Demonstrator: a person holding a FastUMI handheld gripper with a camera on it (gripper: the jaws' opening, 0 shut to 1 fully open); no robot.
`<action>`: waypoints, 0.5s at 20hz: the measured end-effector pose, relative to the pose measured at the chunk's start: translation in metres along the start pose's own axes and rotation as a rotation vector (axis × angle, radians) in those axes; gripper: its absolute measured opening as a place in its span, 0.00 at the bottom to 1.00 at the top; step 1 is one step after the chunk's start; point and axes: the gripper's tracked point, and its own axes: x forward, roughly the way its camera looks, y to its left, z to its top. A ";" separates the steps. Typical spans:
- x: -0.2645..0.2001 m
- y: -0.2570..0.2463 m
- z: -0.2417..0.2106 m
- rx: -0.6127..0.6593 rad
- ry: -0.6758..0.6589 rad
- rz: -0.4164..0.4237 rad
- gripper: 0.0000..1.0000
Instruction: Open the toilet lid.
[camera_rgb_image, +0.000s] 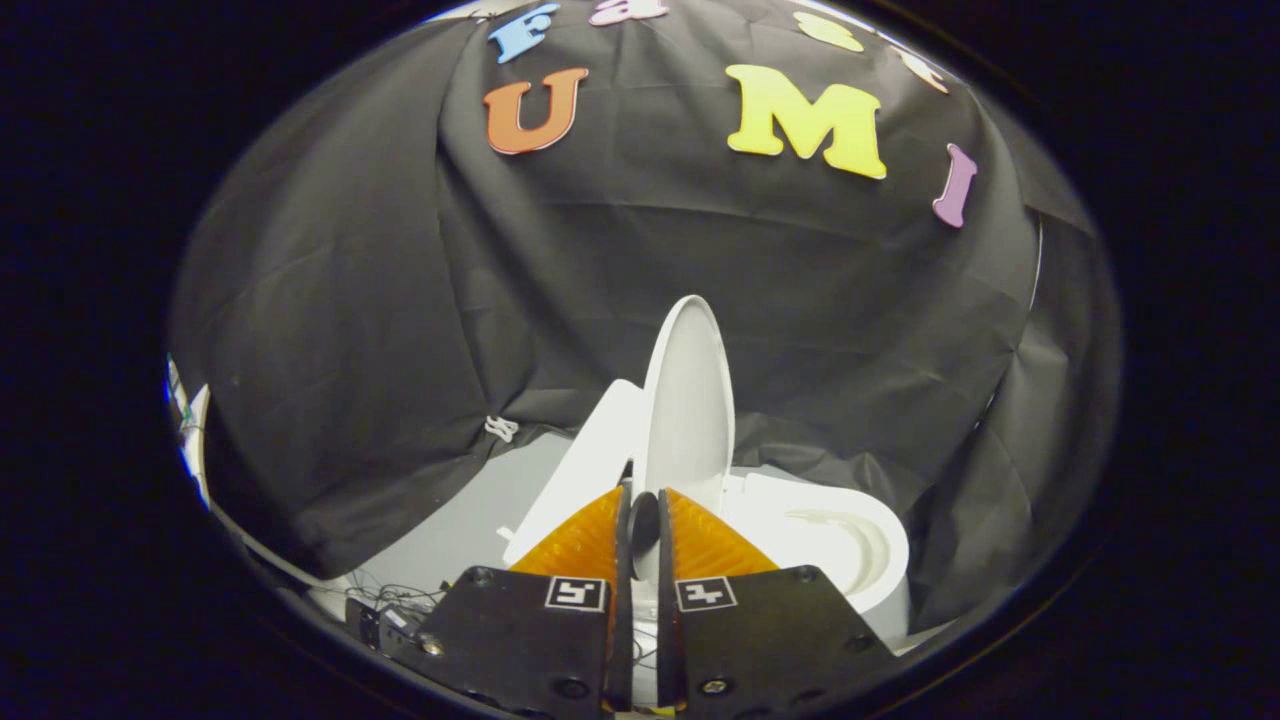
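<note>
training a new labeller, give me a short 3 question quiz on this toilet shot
1. True or false: the lid stands raised off the seat.
2. What are the hand-held gripper fingers doing? A) spread wide B) closed on the lid's edge C) resting on the floor
3. Fill in: the bowl lies just beyond the ____ finger.

Key: 1 true; 2 B; 3 right

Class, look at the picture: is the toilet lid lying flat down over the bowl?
No. The lid stands raised on edge, pinched at its lower rim by the tool, and the bowl beside it lies uncovered.
</note>
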 end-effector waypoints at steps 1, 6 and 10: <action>-0.001 -0.001 0.001 -0.003 0.001 0.005 0.13; -0.007 -0.001 -0.001 0.098 0.017 0.150 0.29; -0.039 -0.020 -0.007 0.155 -0.048 0.199 0.50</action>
